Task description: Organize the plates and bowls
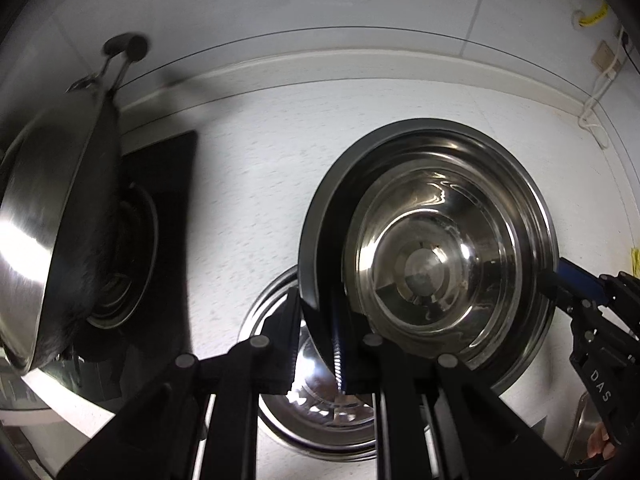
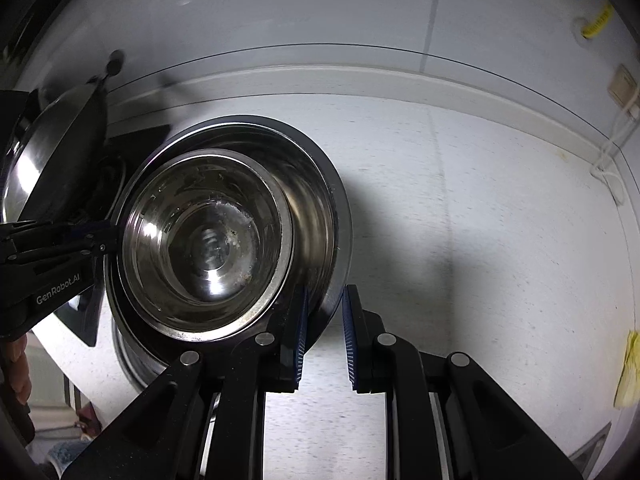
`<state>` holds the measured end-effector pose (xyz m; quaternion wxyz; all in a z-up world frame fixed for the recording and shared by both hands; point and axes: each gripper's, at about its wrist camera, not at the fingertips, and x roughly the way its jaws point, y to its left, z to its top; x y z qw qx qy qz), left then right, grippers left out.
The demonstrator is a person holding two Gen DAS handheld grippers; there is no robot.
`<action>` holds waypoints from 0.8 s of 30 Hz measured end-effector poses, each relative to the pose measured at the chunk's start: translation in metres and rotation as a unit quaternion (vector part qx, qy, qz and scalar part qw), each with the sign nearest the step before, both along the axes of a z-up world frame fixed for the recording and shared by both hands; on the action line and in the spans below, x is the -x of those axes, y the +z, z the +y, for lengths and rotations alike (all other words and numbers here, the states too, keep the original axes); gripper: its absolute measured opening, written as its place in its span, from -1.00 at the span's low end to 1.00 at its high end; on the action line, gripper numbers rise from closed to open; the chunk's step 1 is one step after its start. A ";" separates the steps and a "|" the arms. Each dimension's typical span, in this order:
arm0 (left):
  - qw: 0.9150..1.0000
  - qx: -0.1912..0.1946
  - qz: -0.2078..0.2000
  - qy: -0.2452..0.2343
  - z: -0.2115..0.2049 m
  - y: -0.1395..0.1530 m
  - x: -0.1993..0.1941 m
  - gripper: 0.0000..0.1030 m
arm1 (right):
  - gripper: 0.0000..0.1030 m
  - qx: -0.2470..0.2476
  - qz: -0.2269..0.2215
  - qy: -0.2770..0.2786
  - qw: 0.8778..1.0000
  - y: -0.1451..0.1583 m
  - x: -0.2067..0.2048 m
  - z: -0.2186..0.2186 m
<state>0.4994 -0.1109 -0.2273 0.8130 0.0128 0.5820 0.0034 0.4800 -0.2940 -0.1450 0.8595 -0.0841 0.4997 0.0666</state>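
**Both tongs on the stacked bowls**

My left tongs [image 1: 328,344] are clenched on the near rim of the big steel bowl [image 1: 516,184], which fills the centre right of the left wrist view and sits tilted above the white counter [image 1: 248,168]. A smaller steel bowl [image 1: 420,268] nests inside it. Below it, at bottom centre, a third steel bowl [image 1: 316,424] rests on the counter, partly hidden by my fingers.

In the right wrist view, my right tongs [image 2: 324,332] straddle the opposite rim of the same big bowl [image 2: 316,200], at lower centre. The left pad [image 2: 300,328] lies against the rim; a gap shows before the right pad, so I think this grip is loose, though I cannot tell for sure. The small bowl [image 2: 208,240] is at centre left.

A steel wok [image 1: 52,208] leans at the left edge over a black stove [image 1: 160,184]. A white cable [image 1: 596,96] hangs at upper right.
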 end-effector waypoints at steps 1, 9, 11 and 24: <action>1.000 0.001 0.001 0.004 0.005 0.000 0.002 -0.74 | -0.71 0.002 0.001 0.006 1.000 -0.001 0.001 0.004; 1.000 -0.002 0.011 0.028 0.024 -0.010 0.020 -0.74 | -0.71 0.012 0.016 0.034 0.999 -0.012 0.004 0.034; 0.999 -0.003 0.016 0.031 0.026 -0.015 0.025 -0.74 | -0.71 0.014 0.022 0.038 0.999 -0.018 0.003 0.041; 0.998 0.001 0.045 0.046 0.040 -0.048 0.043 -0.73 | -0.70 0.029 0.058 0.055 0.996 -0.048 0.008 0.058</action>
